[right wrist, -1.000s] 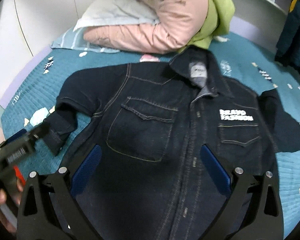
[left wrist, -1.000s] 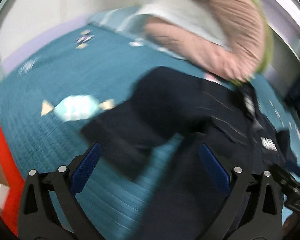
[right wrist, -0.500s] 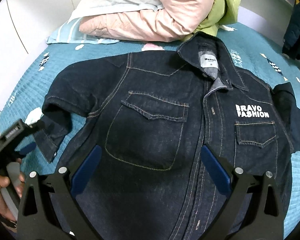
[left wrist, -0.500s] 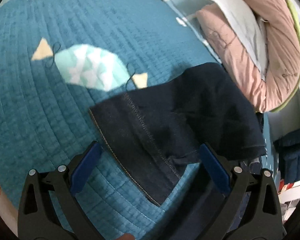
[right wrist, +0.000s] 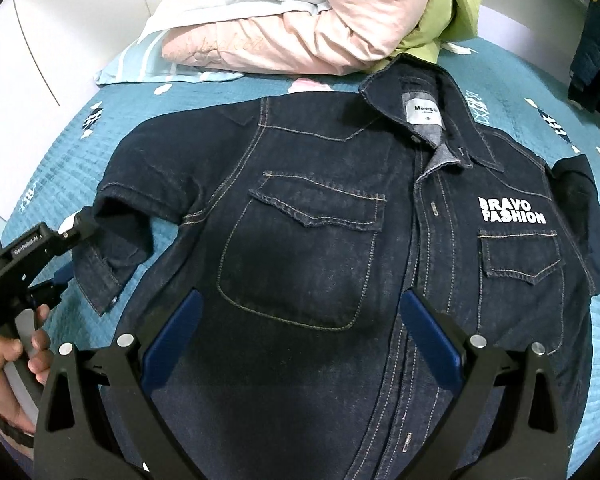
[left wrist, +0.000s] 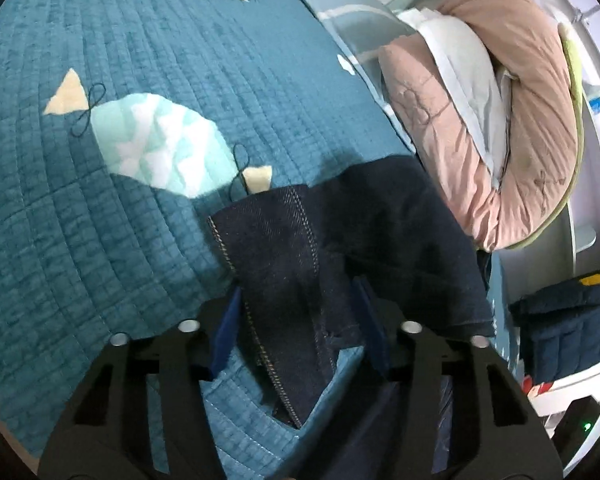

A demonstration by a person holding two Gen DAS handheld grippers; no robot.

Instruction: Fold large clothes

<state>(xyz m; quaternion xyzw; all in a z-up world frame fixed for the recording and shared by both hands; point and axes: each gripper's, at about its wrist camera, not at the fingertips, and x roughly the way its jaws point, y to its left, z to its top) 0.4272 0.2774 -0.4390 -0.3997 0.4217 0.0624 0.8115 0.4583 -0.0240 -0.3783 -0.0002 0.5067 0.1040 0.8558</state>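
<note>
Jacket: the dark indigo denim jacket with tan stitching (right wrist: pixel 320 248) lies face up and spread flat on the teal quilted bedspread (right wrist: pixel 60 160), collar toward the pillows, white "BRAVO FASHION" print on one chest panel.
Left sleeve: the cuff end (left wrist: pixel 284 264) is bent back beside the jacket body; its stitched edge runs down between the pads of the left tongs.
Left tongs: the left tongs (left wrist: pixel 296 332), black with blue pads, stand narrowed around the cuff, a pad on each side of the denim; whether they press it firmly, I cannot tell. In the right wrist view they (right wrist: pixel 66 240) reach the sleeve from the bed's edge, a bare hand (right wrist: pixel 16 356) on the handle.
Right tongs: the right tongs (right wrist: pixel 300 344) stand wide apart above the lower front of the jacket, gripping nothing.
Far edge: a rolled pink quilt with a pale blue pillow (right wrist: pixel 268 28) and a green cover (right wrist: pixel 452 4) sits against the collar.
Open room: bare bedspread stretches beyond the cuff, around a pale mint fish patch (left wrist: pixel 160 148).
Right side: the other sleeve (right wrist: pixel 580 216) lies out on the bedspread; dark navy cloth (right wrist: pixel 596 60) hangs past that edge.
</note>
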